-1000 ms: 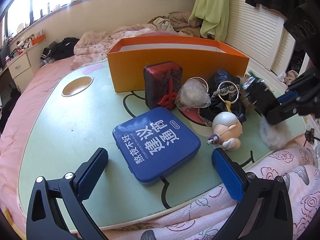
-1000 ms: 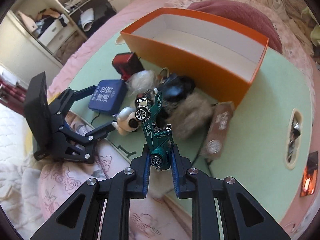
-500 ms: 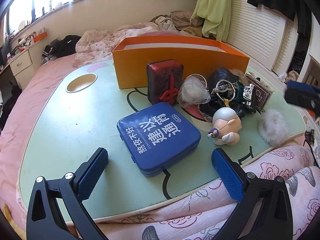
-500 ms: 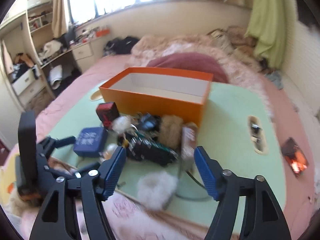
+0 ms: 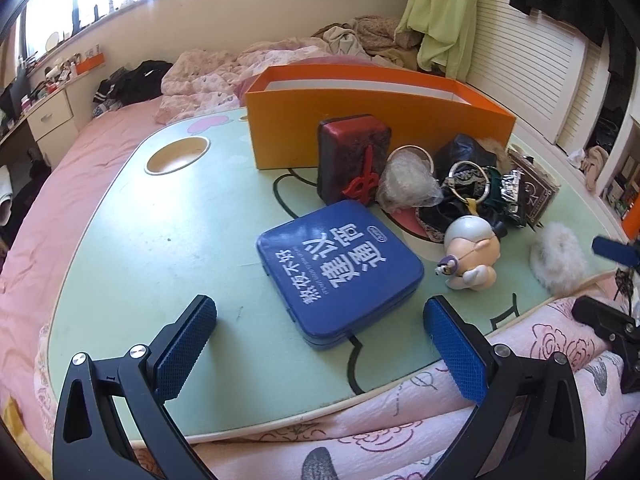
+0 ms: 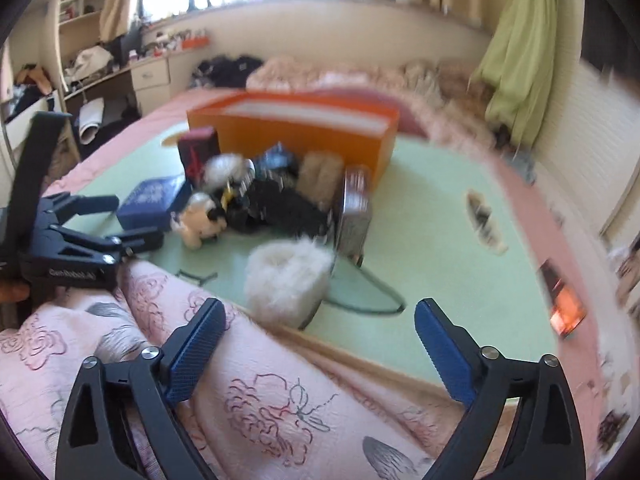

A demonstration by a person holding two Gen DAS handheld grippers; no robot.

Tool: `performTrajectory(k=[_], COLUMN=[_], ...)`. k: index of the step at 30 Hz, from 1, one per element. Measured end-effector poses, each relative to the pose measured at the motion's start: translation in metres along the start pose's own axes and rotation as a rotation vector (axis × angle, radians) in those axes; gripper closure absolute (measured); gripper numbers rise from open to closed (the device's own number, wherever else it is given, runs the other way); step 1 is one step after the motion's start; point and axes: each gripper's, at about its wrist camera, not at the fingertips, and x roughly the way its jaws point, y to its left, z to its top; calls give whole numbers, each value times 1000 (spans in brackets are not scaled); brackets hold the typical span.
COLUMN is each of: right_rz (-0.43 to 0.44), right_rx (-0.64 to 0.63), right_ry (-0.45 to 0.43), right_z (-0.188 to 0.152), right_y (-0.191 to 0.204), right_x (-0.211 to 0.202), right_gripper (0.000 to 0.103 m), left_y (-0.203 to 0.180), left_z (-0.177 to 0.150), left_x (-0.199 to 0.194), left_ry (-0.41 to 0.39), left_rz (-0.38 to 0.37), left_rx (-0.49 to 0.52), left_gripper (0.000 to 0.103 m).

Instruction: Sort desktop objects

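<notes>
A blue tin (image 5: 340, 268) lies on the green lap table (image 5: 160, 240), just ahead of my open, empty left gripper (image 5: 320, 340). Behind it stand a red box (image 5: 354, 156), a white figurine (image 5: 472, 252), a dark heap with rings and a green toy car (image 5: 508, 192), and a white fluffy ball (image 5: 558, 256). An empty orange box (image 5: 376, 120) stands at the back. My right gripper (image 6: 320, 348) is open and empty over the pink blanket, short of the fluffy ball (image 6: 286, 280). The right wrist view is blurred.
A round cup hole (image 5: 178, 156) is at the table's far left. A pink floral blanket (image 6: 200, 380) covers the near edge. A slot (image 6: 484, 220) sits in the table's right side. Bedding and a desk lie beyond.
My right gripper let go of the green toy car, which now lies in the heap, opened wide and drew back toward the near edge. The left gripper stayed open and shifted slightly.
</notes>
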Motion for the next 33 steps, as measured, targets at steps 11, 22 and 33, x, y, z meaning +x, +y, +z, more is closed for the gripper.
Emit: performTrajectory(k=[11,22,33], right_rz=[75,76,76], right_rx=[73,73,74], right_ry=[20,18,17], right_z=[-7,-7,-7], right_y=[-20,-20,-20], right_x=[6,5,5], right_gripper=[0,0,0], left_y=[4,4,4], left_z=[-3,-4,-5], left_x=[0,-1,-1], left_ry=[9,8,8], left_rz=[17,16,16], left_rx=[3,3,5], left_gripper=[0,0,0])
